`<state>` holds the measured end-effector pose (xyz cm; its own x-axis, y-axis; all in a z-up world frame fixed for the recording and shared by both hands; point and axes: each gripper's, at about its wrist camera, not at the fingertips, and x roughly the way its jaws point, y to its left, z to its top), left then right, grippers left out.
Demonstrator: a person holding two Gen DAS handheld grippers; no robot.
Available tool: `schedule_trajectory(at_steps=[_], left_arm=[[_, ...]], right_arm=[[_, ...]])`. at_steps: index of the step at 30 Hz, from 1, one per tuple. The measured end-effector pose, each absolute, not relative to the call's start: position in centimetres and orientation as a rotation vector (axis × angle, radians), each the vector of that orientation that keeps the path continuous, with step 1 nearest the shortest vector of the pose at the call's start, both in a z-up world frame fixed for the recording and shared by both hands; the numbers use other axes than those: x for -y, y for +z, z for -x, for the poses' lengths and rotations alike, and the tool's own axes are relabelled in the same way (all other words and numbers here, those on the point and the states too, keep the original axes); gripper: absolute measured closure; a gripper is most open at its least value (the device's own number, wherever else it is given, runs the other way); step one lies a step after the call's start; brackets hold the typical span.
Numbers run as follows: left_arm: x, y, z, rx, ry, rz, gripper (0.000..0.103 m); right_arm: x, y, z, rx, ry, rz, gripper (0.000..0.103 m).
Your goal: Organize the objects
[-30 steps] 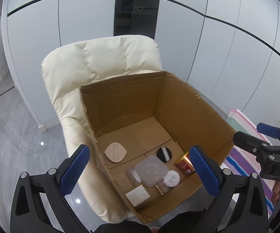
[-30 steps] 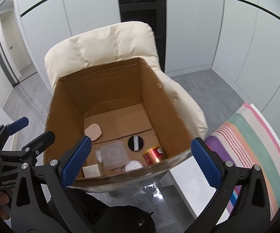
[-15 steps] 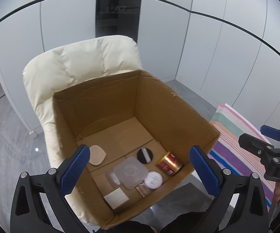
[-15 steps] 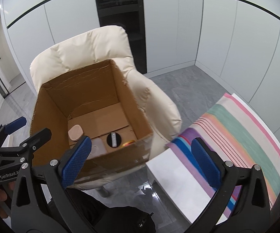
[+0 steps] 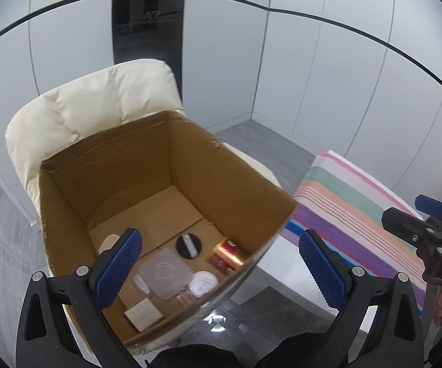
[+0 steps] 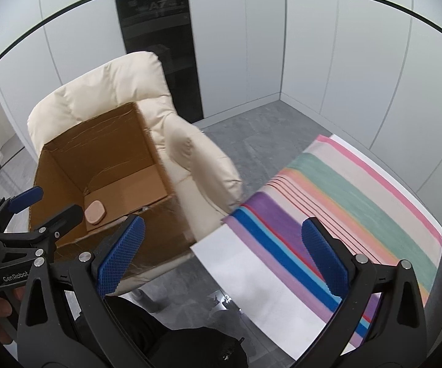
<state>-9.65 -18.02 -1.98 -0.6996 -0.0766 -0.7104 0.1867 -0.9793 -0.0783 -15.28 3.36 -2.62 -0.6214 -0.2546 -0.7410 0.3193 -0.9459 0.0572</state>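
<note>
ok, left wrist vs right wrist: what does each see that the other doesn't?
Left wrist only: the box's near floor, with the red-gold can, black round compact, clear square lid, white round jar and beige square pad.
Right wrist only: the chair's right armrest and most of the striped cloth.
Both: cardboard box on the cream chair, the peach puff, both jaws open and empty.

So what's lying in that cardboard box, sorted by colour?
White or clear: 5: translucent square lid, round white jar, square white pad, two small clear bottles
Black: 1: black round compact
Red-gold: 1: red and gold tin
Peach: 1: peach powder puff
Total: 8
</note>
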Motion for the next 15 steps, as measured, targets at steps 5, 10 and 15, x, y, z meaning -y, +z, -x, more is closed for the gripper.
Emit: schedule_trajectory(at_steps=[5, 10, 15], left_arm=[[15.4, -1.8, 9.8, -0.162, -2.764, -1.157, 0.000], [12.5, -1.1, 9.2, -0.058, -2.772, -1.154, 0.000], [10.3, -1.0, 8.7, -0.054, -2.777, -1.222, 0.000]], right_arm=[[-6.1, -2.4, 14.5, -0.074, -2.612, -1.171, 0.000], [-8.7, -2.3, 13.2, -0.066, -2.671, -1.200, 0.000], [-10.8, -2.1, 11.6, -0.034, -2.708, -1.229, 0.000]])
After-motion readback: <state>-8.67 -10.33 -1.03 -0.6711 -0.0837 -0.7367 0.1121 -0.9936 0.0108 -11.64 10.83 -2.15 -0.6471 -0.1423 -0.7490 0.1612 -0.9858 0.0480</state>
